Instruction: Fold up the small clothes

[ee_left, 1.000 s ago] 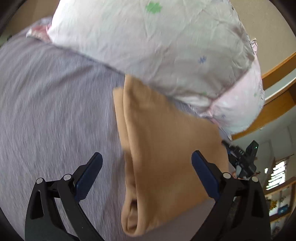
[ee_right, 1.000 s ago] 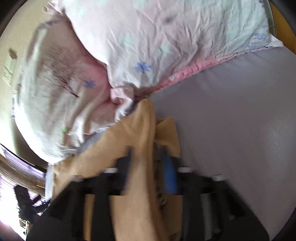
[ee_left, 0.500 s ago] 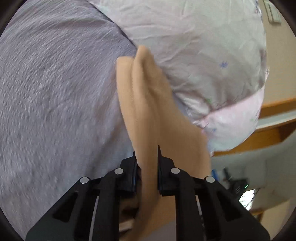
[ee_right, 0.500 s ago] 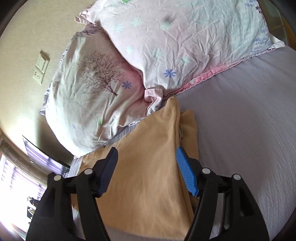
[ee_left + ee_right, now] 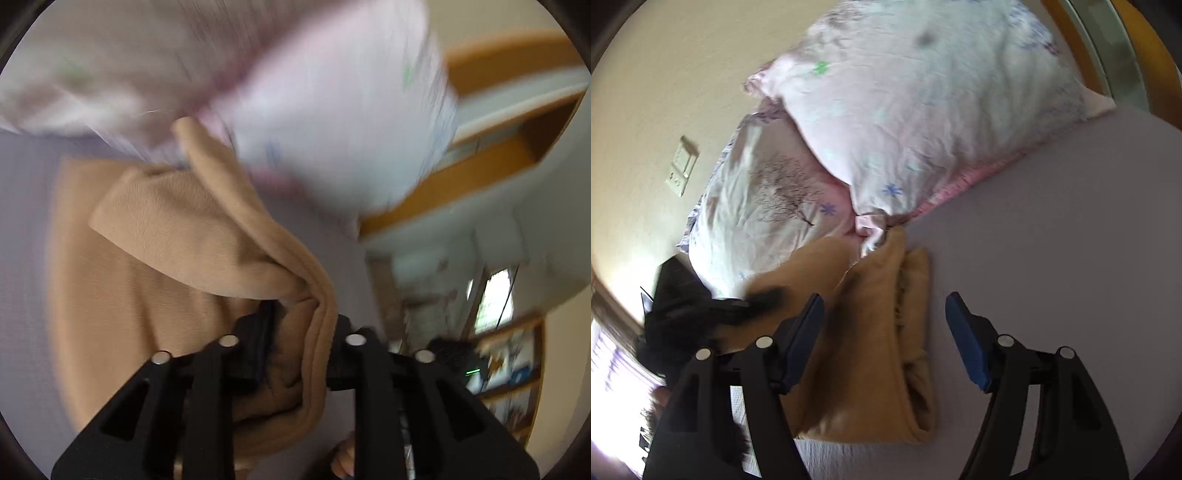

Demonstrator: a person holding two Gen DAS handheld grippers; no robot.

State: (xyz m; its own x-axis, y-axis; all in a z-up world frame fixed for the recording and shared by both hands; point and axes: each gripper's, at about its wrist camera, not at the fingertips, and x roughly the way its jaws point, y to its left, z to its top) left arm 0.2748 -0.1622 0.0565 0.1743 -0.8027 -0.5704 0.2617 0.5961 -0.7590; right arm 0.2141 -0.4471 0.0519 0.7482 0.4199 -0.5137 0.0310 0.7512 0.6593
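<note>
A tan garment point(image 5: 882, 332) lies partly folded on the grey bedsheet point(image 5: 1052, 240), its far end touching the pillows. My left gripper point(image 5: 301, 343) is shut on an edge of the tan garment point(image 5: 207, 229) and holds that edge lifted and folded over the rest. It shows blurred in the right wrist view point(image 5: 764, 299) at the garment's left side. My right gripper point(image 5: 884, 332) is open and empty, its blue-padded fingers astride the garment's right fold.
Two floral pillows point(image 5: 923, 103) lie against the beige wall at the bed's head, one behind the other point(image 5: 764, 206). A wall switch point(image 5: 681, 170) is on the left. A wooden bed frame point(image 5: 491, 155) and shelves point(image 5: 509, 369) show at the right.
My left gripper has closed on the garment's edge and lifted it, swinging it across. My right gripper has let go of the garment, opened wide and drawn back a little.
</note>
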